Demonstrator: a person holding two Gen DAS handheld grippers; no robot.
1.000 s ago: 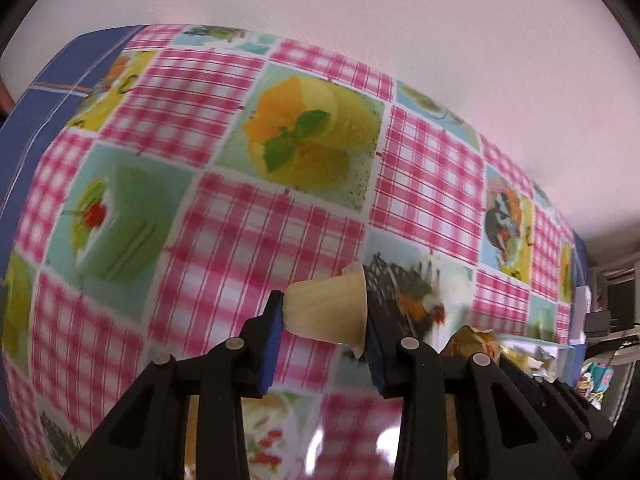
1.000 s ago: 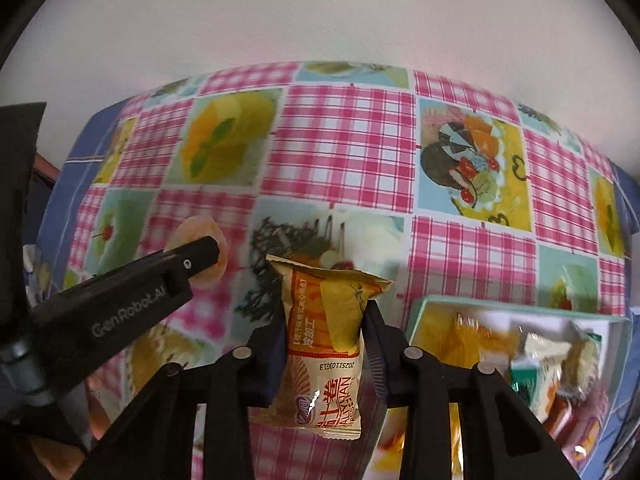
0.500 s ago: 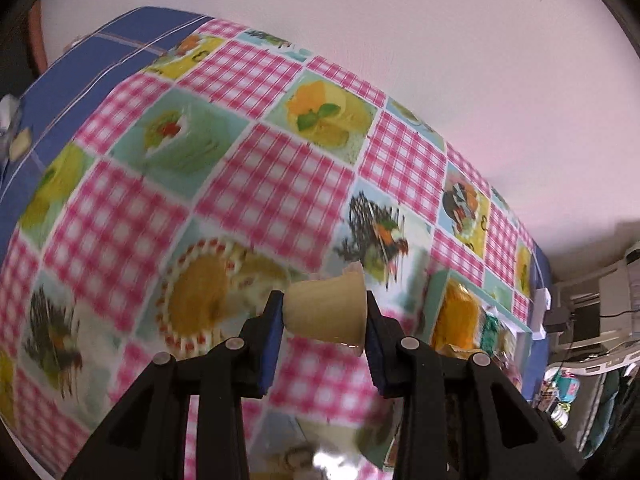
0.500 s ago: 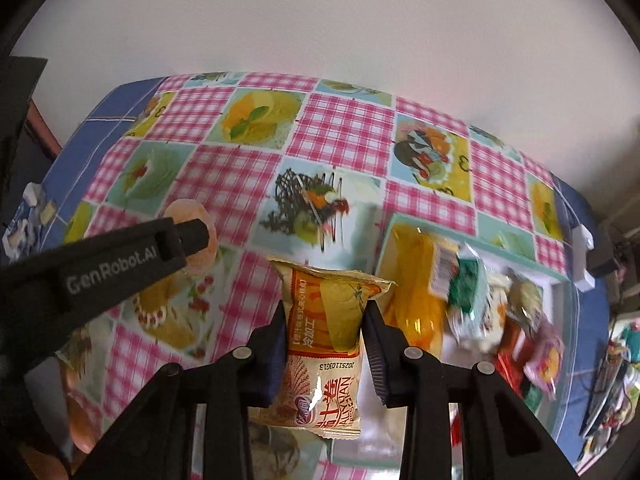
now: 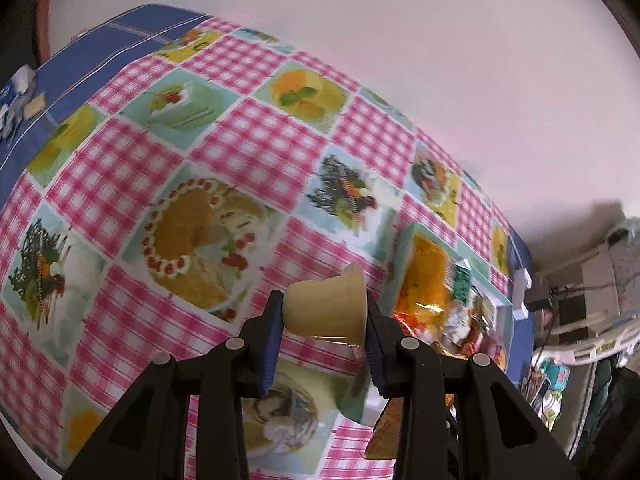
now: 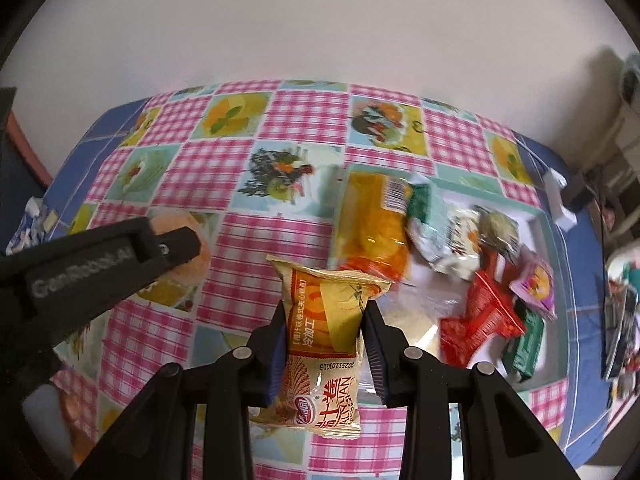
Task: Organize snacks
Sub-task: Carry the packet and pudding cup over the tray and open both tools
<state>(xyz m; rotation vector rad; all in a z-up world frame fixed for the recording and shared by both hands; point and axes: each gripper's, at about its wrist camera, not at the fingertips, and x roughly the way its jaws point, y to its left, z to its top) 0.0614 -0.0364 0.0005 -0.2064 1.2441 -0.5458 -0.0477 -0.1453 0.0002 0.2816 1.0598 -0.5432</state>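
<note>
Grippers, two, both closed on snacks above the table (image 6: pixel 224 236), which wears a checked cloth with dessert prints. Left gripper (image 5: pixel 324 316) clamps one pale jelly cup (image 5: pixel 326 308), held on its side, rim toward the right jaw. Right gripper (image 6: pixel 326 328) clamps one yellow packet (image 6: pixel 324 344) across its width, long axis running along the fingers, top seam pointing away from the camera.

One tray (image 6: pixel 550 224), teal-rimmed, lies ahead and to the right of both grippers. In the right wrist view the packet's far end hangs near the tray's near-left corner; in the left wrist view the tray (image 5: pixel 404 248) sits just right of the cup. The right gripper appears the nearer of the two, so its packet would likely go in first.

Tray contents, as far as blur allows: one large orange bag (image 6: pixel 372 220), one red packet (image 6: pixel 480 320), and several smaller wrapped pieces, roughly five, not countable exactly.
</note>
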